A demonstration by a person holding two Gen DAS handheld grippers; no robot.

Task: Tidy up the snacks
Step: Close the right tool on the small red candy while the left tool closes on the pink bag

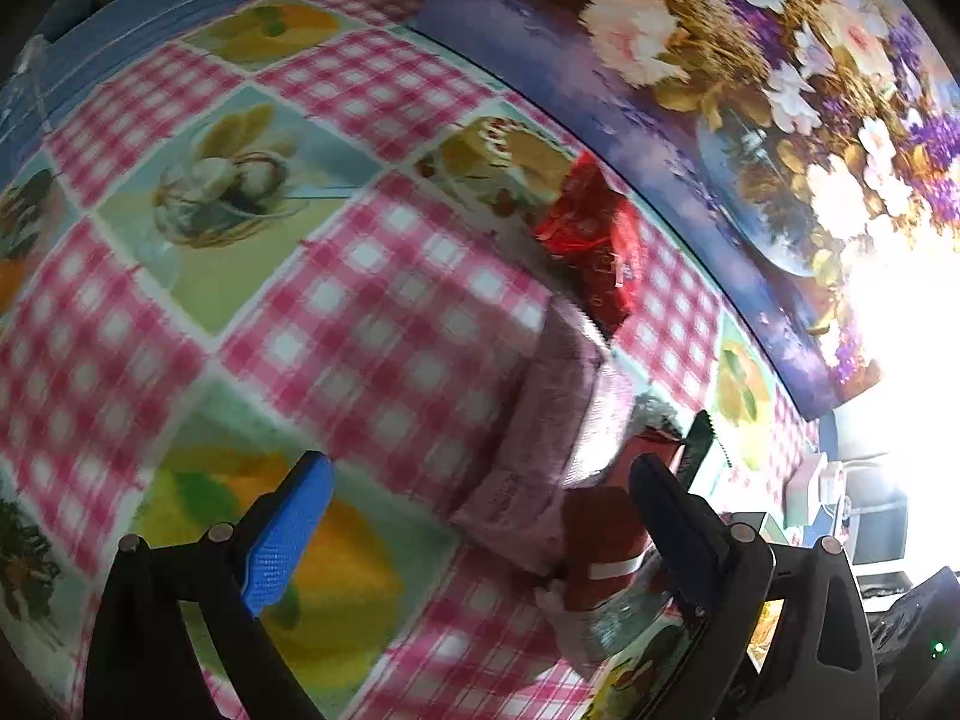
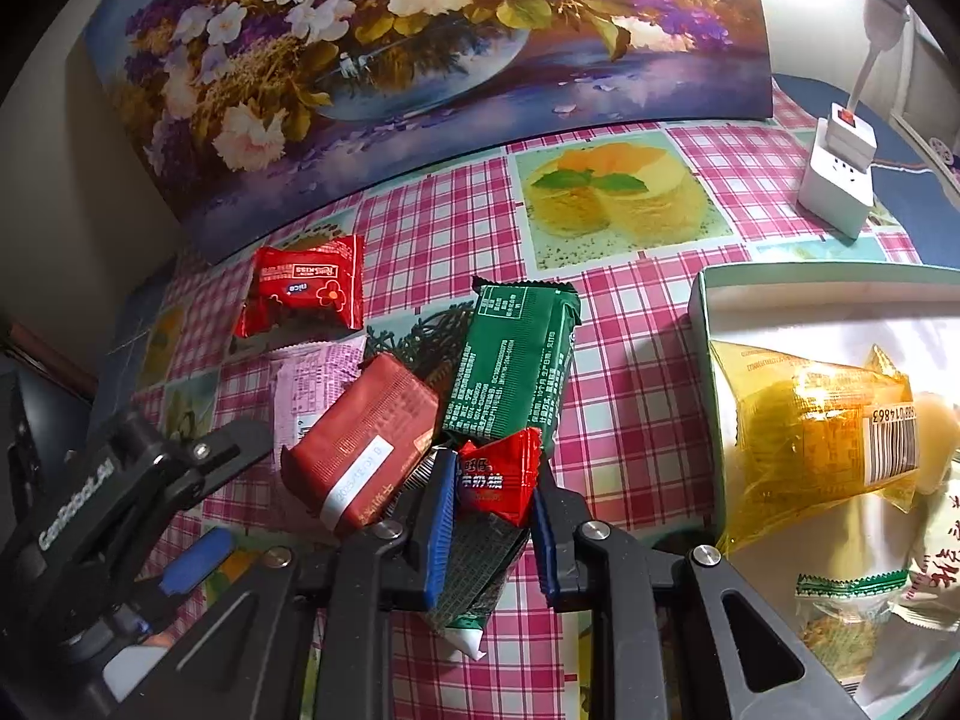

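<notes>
Checked tablecloth [image 2: 630,360]; fingers [image 2: 441,516] pinching red packet [image 2: 498,474].

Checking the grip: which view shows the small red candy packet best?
The right wrist view: the small red candy packet sits sharp and central, pinched between the right tongs. The left wrist view is blurred, and I cannot pick that packet out there.

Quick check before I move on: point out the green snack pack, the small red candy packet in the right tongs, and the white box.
green snack pack [image 2: 513,360]: right wrist view, middle of its printed back.
small red candy packet [image 2: 497,474]: right wrist view, its front face between the pads.
white box [image 2: 703,324]: right wrist view, its left wall.
</notes>
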